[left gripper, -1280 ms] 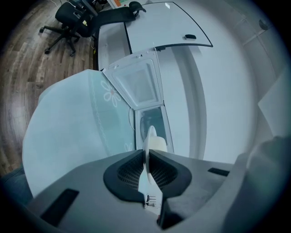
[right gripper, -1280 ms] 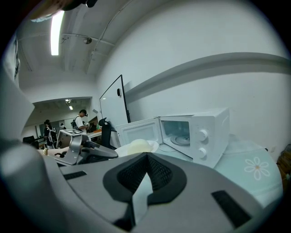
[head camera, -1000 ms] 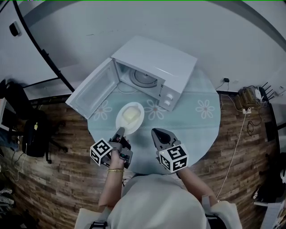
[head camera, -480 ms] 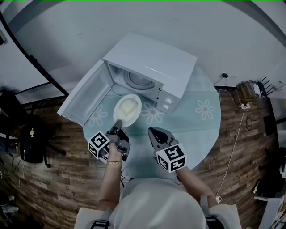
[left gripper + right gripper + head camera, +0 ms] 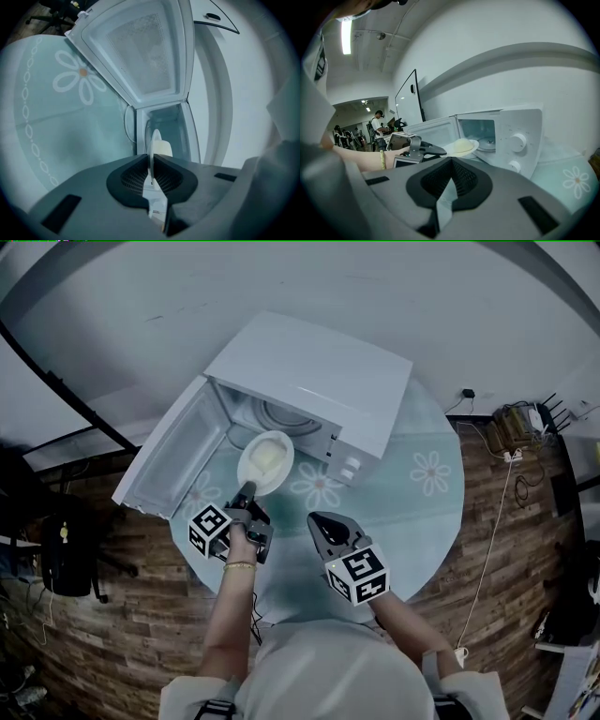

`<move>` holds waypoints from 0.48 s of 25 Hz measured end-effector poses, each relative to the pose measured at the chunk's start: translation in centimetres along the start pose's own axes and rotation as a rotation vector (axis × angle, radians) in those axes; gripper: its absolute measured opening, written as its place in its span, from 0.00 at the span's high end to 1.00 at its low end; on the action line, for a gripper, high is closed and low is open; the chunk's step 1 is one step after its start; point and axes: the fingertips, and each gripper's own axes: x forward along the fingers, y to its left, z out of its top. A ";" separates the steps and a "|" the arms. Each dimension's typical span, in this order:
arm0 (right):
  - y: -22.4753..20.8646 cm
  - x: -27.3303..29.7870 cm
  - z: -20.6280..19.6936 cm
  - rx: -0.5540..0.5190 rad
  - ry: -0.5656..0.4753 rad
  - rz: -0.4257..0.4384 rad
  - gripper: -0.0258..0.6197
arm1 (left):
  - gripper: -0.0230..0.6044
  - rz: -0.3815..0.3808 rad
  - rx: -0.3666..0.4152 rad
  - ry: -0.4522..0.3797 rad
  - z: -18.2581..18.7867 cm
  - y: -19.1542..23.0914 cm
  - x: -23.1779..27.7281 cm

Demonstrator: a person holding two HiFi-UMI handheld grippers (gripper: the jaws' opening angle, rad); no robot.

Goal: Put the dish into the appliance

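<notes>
A white microwave (image 5: 309, 371) stands on the round table (image 5: 412, 484) with its door (image 5: 173, 460) swung open to the left. My left gripper (image 5: 246, 495) is shut on the near rim of a white dish (image 5: 265, 457) that holds a pale lump of food. The dish hangs at the mouth of the cavity (image 5: 281, 418). In the left gripper view the dish (image 5: 154, 145) stands edge-on between the jaws, with the cavity (image 5: 168, 126) straight behind it. My right gripper (image 5: 319, 521) is shut and empty, to the right of the dish and short of the microwave front (image 5: 520, 136).
The open door (image 5: 140, 51) juts out over the table's left side. The table has a pale cloth with flower prints. Cables and a power strip (image 5: 520, 437) lie on the wooden floor at right. A person (image 5: 377, 122) stands far off in the room.
My left gripper has carried the dish away from me, from the table's middle to the microwave's opening. The right gripper has moved slightly forward too.
</notes>
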 end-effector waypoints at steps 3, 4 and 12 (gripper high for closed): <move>-0.4 0.5 0.1 -0.001 0.008 -0.003 0.95 | 0.90 -0.003 -0.005 0.007 0.4 0.1 1.8; -0.5 0.6 0.0 -0.002 0.010 -0.005 0.95 | 0.90 -0.002 0.000 0.010 0.5 0.1 2.3; -1.3 1.5 -0.5 0.008 0.034 -0.011 0.95 | 0.90 0.033 0.010 0.030 1.5 1.0 6.1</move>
